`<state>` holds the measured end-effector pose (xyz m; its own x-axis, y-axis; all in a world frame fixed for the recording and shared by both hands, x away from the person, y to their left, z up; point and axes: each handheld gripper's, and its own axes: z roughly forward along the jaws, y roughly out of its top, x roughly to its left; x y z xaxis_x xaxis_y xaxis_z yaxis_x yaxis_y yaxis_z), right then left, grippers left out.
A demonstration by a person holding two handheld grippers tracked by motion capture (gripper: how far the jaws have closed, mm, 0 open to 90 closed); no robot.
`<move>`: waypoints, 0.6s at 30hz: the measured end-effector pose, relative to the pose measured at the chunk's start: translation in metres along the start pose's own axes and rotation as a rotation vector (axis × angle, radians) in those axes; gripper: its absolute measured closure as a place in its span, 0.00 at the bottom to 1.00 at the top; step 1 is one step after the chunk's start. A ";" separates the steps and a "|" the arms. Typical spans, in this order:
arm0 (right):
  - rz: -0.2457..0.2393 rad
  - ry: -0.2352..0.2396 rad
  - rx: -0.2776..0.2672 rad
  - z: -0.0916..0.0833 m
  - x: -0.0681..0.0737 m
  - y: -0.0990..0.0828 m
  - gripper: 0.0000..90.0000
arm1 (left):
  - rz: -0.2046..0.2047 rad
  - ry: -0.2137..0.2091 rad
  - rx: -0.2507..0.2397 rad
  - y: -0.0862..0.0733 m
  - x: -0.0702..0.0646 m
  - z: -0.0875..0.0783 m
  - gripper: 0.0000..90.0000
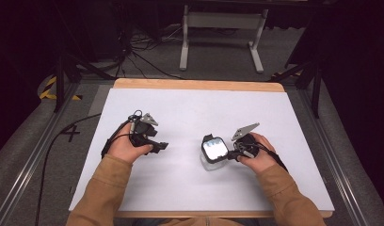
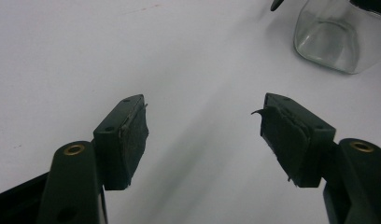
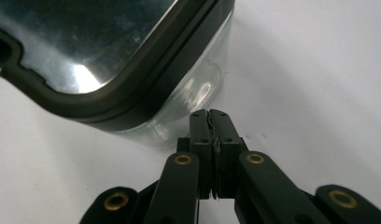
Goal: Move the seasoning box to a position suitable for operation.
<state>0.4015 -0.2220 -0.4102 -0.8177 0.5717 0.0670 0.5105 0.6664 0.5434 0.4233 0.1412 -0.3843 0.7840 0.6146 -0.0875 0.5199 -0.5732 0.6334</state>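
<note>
A clear glass jar (image 1: 213, 153) with a dark-framed lid (image 3: 109, 100) stands on the white table (image 1: 190, 188), right of centre, just in front of the right gripper (image 3: 210, 122). That gripper's jaws are pressed together with nothing between them, and their tips sit against, or just short of, the jar's glass wall under the lid's rim; the right gripper view does not settle which. The left gripper (image 2: 205, 133) rests well apart on the table's left, its jaws spread wide over bare surface, with the jar's base (image 2: 338, 39) in sight ahead of it. The step in hand looks like a push or a steadying of the jar with closed tips. To do it well, I would keep the tips low on the wall rather than up under the lid, since a push near the top could tip a tall glass jar, and glass slides easily on this smooth sheet. Press slowly and square to the flat side, not at a corner, so the jar does not spin away. If the lid is to come off, the left gripper, already open, should come in and hold the body first.
</note>
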 end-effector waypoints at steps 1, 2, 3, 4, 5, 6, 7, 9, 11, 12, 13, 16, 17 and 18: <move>0.000 0.000 0.000 0.000 0.000 0.000 1.00 | 0.000 0.000 0.000 0.000 0.000 0.000 0.36; -0.006 0.005 0.001 0.000 0.001 -0.001 1.00 | 0.003 -0.003 0.003 0.001 0.000 0.001 0.36; -0.006 0.005 0.001 0.000 0.001 -0.001 1.00 | 0.003 -0.001 0.007 0.001 0.000 0.001 0.36; -0.002 0.006 0.004 0.000 0.002 -0.001 1.00 | 0.006 -0.005 0.002 0.002 0.000 0.002 0.36; -0.002 0.010 0.005 0.000 0.003 -0.001 1.00 | 0.006 -0.008 0.001 0.002 0.000 0.002 0.36; -0.003 0.015 0.009 0.000 0.003 -0.001 1.00 | 0.004 -0.009 0.001 0.003 -0.001 0.003 0.36; -0.003 0.015 0.010 0.000 0.004 -0.002 1.00 | 0.010 -0.008 0.007 0.003 0.000 0.003 0.36; -0.007 0.018 0.013 0.001 0.006 -0.002 1.00 | 0.006 -0.013 -0.001 0.004 -0.001 0.004 0.36; -0.009 0.019 0.014 0.001 0.007 -0.002 1.00 | 0.012 -0.013 0.003 0.005 -0.001 0.005 0.36; -0.009 0.019 0.014 0.001 0.007 -0.002 1.00 | 0.012 -0.013 0.003 0.005 -0.001 0.005 0.36; -0.014 0.022 0.016 0.001 0.008 -0.002 1.00 | 0.012 -0.012 0.001 0.005 -0.001 0.005 0.36; -0.020 0.026 0.025 0.002 0.010 -0.002 1.00 | 0.012 -0.013 0.002 0.006 -0.001 0.005 0.36; -0.020 0.029 0.027 0.003 0.011 -0.002 1.00 | 0.011 -0.014 0.001 0.006 -0.001 0.006 0.36; -0.023 0.030 0.029 0.003 0.012 -0.002 1.00 | 0.010 -0.014 0.001 0.006 -0.001 0.006 0.36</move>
<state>0.3914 -0.2149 -0.4134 -0.8367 0.5418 0.0797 0.4985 0.6933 0.5204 0.4278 0.1340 -0.3848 0.7940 0.6009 -0.0918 0.5122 -0.5800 0.6335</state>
